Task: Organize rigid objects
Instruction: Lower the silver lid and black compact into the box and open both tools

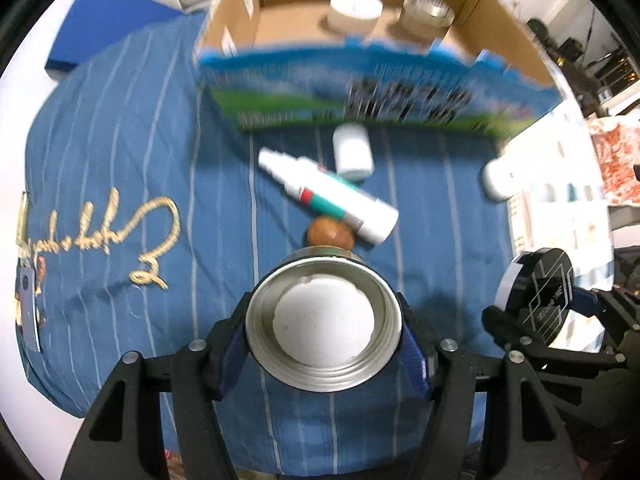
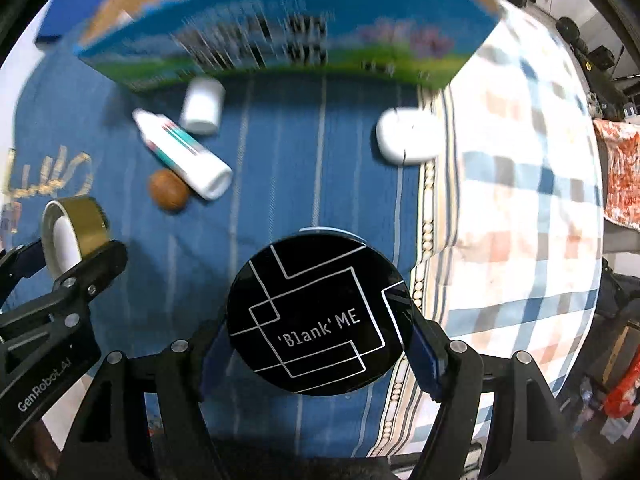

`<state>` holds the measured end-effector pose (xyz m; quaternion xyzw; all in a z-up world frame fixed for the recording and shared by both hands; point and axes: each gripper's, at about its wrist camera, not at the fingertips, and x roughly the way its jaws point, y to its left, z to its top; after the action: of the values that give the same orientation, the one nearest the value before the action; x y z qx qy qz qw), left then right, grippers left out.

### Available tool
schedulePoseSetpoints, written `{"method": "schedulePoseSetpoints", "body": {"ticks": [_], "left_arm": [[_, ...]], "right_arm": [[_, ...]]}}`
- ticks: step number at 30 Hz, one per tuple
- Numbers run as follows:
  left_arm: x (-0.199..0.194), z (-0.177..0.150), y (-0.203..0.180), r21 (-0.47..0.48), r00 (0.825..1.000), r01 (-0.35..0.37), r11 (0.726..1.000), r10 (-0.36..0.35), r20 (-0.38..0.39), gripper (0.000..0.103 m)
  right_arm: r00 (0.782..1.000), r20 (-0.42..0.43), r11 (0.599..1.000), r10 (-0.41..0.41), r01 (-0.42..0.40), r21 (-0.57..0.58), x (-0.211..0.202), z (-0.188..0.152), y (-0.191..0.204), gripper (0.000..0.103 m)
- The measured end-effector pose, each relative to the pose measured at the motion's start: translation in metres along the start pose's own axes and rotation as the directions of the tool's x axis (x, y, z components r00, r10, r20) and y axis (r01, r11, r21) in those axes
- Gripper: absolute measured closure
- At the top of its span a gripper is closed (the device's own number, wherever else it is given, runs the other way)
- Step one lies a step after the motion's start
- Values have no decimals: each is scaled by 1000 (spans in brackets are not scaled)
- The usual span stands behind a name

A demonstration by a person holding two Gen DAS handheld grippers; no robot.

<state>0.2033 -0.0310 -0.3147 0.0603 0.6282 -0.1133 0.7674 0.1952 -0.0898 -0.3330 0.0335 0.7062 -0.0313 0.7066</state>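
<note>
The cardboard box point(image 1: 360, 76) is being seen beyond the blue bedspread point(image 1: 120, 152); a black round tin point(image 2: 320, 316) is being gripped by the right tool point(image 2: 320, 320), a metal lid point(image 1: 324, 324) by the left tool point(image 1: 324, 332).

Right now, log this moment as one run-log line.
left gripper: shut on metal lid | right gripper: shut on black round case | cardboard box: ahead, two jars inside | spray bottle, nut: on blue cloth

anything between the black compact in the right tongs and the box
Only the box's near wall, which the compact must clear. The bottles and nut lie off to the left.
</note>
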Motion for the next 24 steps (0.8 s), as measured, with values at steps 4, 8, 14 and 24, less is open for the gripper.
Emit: {"method": "schedulePoseSetpoints", "body": {"ticks": [4,8,14,24], "left_arm": [[-50,0,8,-25,999,19,1000,-18,48,41],[-79,1,12,-13,995,17,1000,-15,99,41],[-110,2,26,-18,987,31,999,-27,160,41],[-144,10,18,-15,974,57,998,-52,220,41]], "right_arm": [[997,69,1000,31,-30,-4,-48,2,-3,26],[991,128,999,47,-47,-6,-89,11,-23,26],[977,203,998,60,-63,10,-119,7,-40,26],[955,283,996,84,-90,8,-155,15,-51,26]]}}
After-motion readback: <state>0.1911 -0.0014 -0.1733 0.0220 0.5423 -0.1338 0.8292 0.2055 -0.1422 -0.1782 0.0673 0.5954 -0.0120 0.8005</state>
